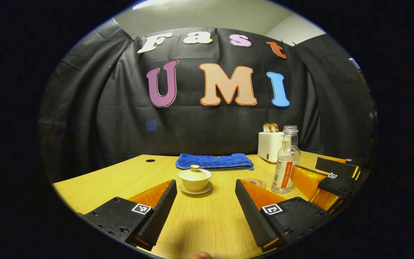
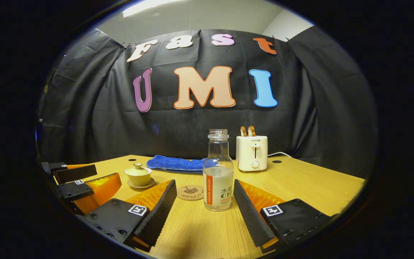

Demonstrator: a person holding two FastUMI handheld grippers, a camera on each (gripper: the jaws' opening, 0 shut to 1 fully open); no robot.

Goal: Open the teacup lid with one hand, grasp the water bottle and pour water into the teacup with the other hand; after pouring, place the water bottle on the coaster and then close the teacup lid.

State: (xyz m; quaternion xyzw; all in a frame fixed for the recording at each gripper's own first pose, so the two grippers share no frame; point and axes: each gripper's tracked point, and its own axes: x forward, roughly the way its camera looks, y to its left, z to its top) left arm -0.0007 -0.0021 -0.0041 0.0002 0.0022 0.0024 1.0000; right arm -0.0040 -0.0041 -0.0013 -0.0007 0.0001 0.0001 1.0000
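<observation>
A wooden counter fills the booth floor in front of the black cloth wall, under a pale ceiling. At its back lie a blue towel and a white toaster. The left claw hovers with fingers spread wide and empty, the lidded teacup on its saucer ahead between them. The right claw is likewise spread, the water bottle standing upright between its fingers, untouched. The coaster lies just left of the bottle.
</observation>
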